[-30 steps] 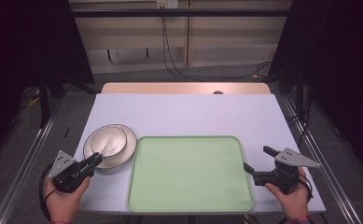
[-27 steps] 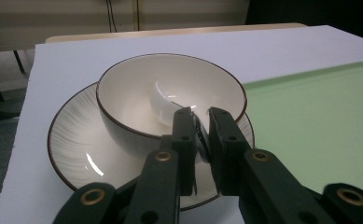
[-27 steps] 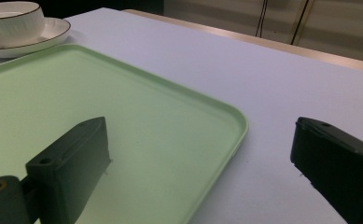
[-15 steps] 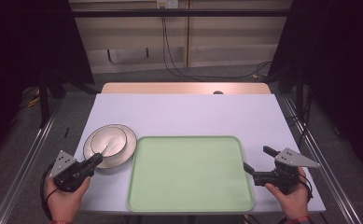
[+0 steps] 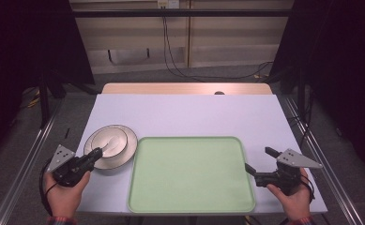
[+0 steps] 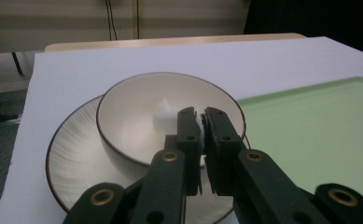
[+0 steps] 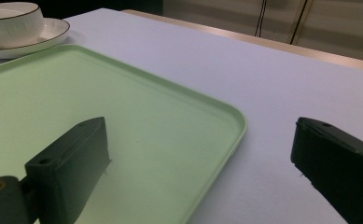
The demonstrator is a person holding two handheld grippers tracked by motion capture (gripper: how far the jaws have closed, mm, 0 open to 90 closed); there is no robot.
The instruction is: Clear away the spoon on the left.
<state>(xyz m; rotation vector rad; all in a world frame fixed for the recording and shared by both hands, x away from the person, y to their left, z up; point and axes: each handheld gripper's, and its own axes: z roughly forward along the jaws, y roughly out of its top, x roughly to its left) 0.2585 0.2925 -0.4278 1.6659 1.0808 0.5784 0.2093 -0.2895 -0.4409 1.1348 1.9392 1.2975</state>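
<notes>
Currently the bowl (image 6: 170, 121) sits in the middle of a plate (image 6: 76, 163) at the left part of the white table (image 5: 185, 115), just beside the left edge of the green tray (image 5: 189, 176). Bowl: cream-white, thin dark line around the rim, faint vertical ribbing on the outer wall as seen in the right gripper view (image 7: 11, 23). Plate: same cream colour, same dark rim line, radial ribbing on its flat border. From the high view the pair reads as two concentric pale discs (image 5: 110, 145), with depth of the bowl not apparent. The left gripper view gives the wall height and shows a small white lump (image 6: 166, 116) lying inside the bowl, partly hidden behind the jaw tips; what it is cannot be told. Left gripper (image 6: 201, 122): jaws drawn together over the bowl's near rim, a narrow slit between them; the rim passes behind the tips, so a pinch on it cannot be confirmed. In the high view this gripper (image 5: 95, 153) points at the plate's near-left edge. Right gripper (image 7: 200, 140): jaws spread wide, nothing between them, one over the tray's right corner, the other over bare table. High view places it (image 5: 260, 161) just off the tray's right edge.
</notes>
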